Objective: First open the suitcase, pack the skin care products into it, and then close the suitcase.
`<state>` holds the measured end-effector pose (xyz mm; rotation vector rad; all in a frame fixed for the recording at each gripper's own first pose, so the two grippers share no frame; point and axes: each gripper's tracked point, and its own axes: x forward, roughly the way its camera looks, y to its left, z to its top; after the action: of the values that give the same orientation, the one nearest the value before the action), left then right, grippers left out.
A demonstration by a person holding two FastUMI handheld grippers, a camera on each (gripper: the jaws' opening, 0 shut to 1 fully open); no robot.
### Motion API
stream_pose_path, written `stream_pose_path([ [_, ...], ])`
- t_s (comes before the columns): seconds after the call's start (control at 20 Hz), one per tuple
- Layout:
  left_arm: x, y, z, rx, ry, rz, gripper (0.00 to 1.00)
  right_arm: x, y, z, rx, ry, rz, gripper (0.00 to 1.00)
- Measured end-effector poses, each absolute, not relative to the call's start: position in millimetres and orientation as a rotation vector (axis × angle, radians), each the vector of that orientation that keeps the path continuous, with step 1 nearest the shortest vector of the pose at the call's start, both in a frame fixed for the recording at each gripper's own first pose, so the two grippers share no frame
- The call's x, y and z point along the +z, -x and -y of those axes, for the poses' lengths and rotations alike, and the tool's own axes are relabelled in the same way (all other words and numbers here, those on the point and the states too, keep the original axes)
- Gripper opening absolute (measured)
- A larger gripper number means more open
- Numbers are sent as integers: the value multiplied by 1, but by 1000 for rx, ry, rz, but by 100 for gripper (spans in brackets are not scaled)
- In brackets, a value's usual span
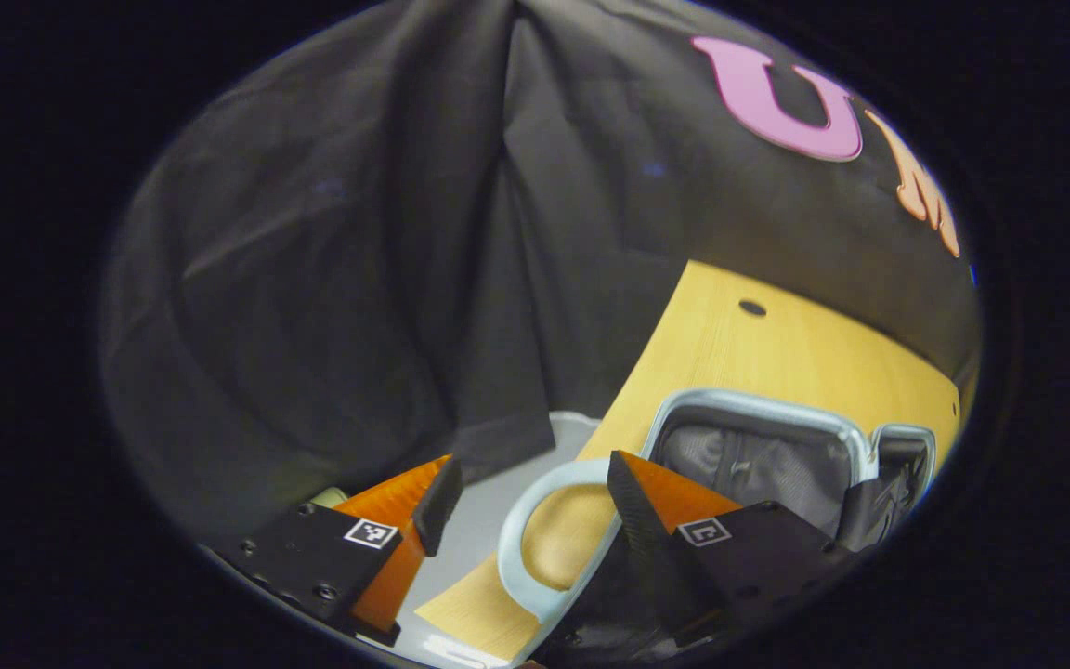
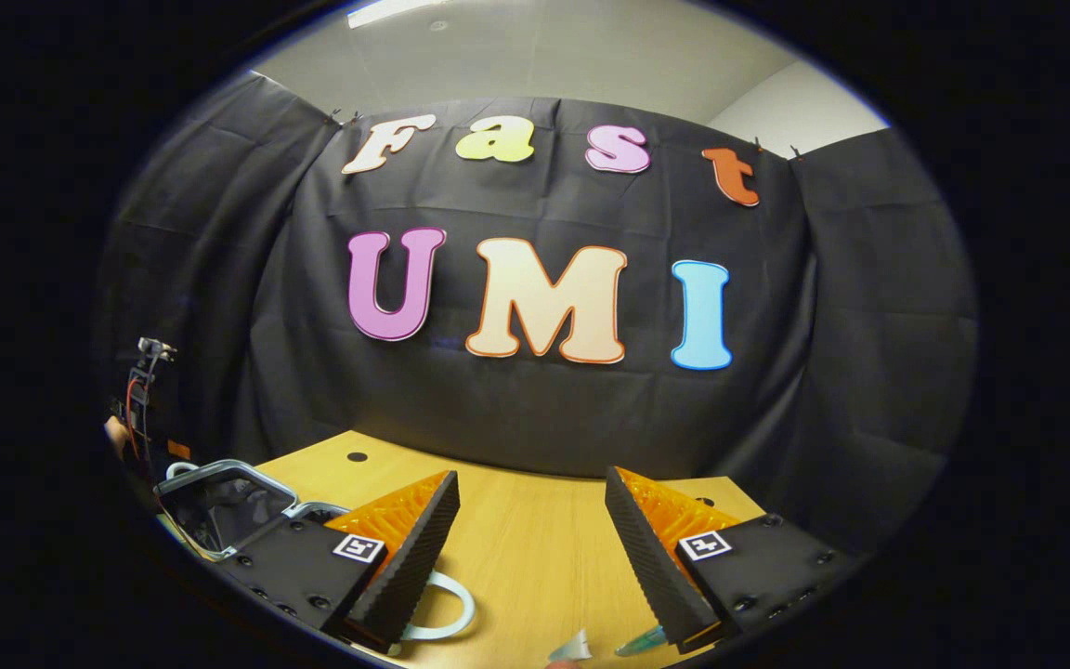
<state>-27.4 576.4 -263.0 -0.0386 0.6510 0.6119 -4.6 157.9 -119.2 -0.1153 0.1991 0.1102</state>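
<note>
In the left gripper view, the left gripper (image 1: 530, 488) is held spread wide, empty, over the suitcase (image 1: 758, 455) handle (image 1: 521, 544) on the table (image 1: 730, 348). The right gripper (image 2: 531, 506) is spread too, with small packets (image 2: 644, 639) spotted near its right finger.

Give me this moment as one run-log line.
suitcase: open on table | left gripper: open, handle between fingers | right gripper: open, empty, above table

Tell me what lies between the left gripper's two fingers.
In the left gripper view, the suitcase's pale loop handle sits in the open left gripper, with bare wooden table showing through the loop.
</note>
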Motion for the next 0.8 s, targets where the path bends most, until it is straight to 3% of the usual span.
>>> stream_pose_path([
  [0.3, -116, 21, -523, 670, -129, -258, 94, -102, -6, -132, 139, 96, -152, 99],
  [0.45, -71, 22, -469, 594, -154, -216, 89, -96, -11, -120, 149, 80, -134, 99],
  [0.55, -43, 27, -438, 556, -151, -188, 95, -88, -13, -109, 145, 67, -113, 99],
  [0.8, 20, 51, -378, 413, -144, -51, 93, -65, -16, -73, 129, 75, -58, 99],
])
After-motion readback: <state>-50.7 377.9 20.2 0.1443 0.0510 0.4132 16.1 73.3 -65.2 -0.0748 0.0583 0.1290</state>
